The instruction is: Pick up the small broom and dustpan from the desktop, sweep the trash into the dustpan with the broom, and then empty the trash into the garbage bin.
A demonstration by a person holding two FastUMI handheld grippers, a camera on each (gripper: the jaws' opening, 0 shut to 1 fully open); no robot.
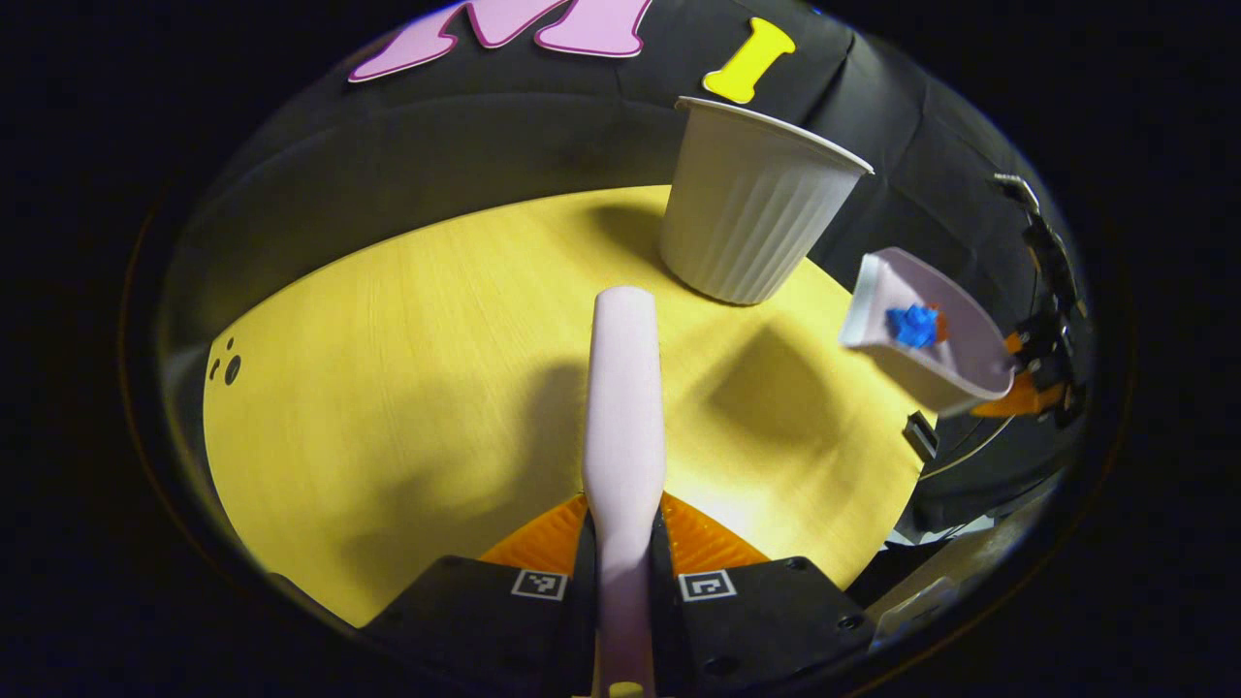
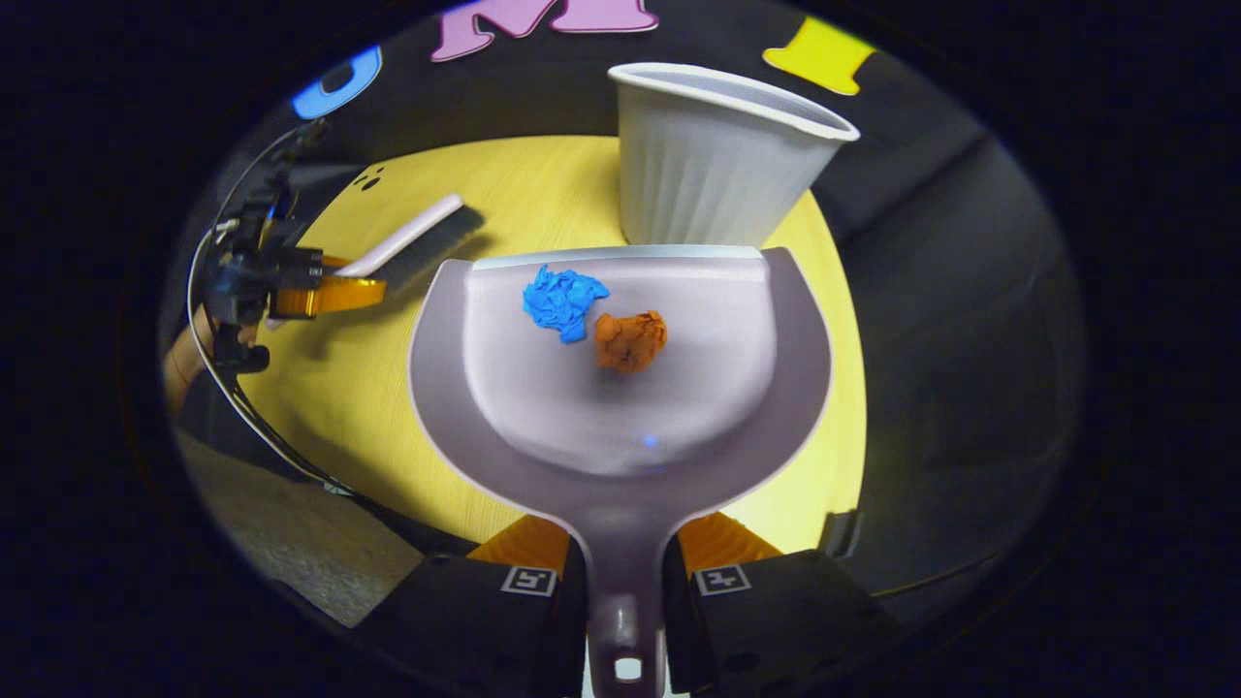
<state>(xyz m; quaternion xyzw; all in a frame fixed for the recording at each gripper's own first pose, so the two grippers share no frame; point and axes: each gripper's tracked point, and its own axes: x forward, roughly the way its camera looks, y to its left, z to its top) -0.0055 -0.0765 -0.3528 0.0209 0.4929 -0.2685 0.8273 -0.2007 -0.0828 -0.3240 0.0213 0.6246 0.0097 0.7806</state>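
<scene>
My left gripper (image 1: pixel 623 514) is shut on the handle of the small pale broom (image 1: pixel 621 388), which points forward over the yellow tabletop (image 1: pixel 388 368). My right gripper (image 2: pixel 625 543) is shut on the handle of the grey dustpan (image 2: pixel 620 417), held above the table. In the pan lie a blue paper wad (image 2: pixel 562 301) and an orange paper wad (image 2: pixel 630 339). The white ribbed bin (image 2: pixel 717 155) stands upright just beyond the pan's front lip. In the left gripper view the dustpan (image 1: pixel 955 364) hangs tilted to the right of the bin (image 1: pixel 747 208), with the blue wad (image 1: pixel 911 325) inside.
In the right gripper view the broom (image 2: pixel 417 242), bristles down, sits at the left with a hand and cables behind it. The round table's edge (image 2: pixel 843 388) curves close on the right. Small dark holes (image 1: pixel 231 366) mark the table's left side.
</scene>
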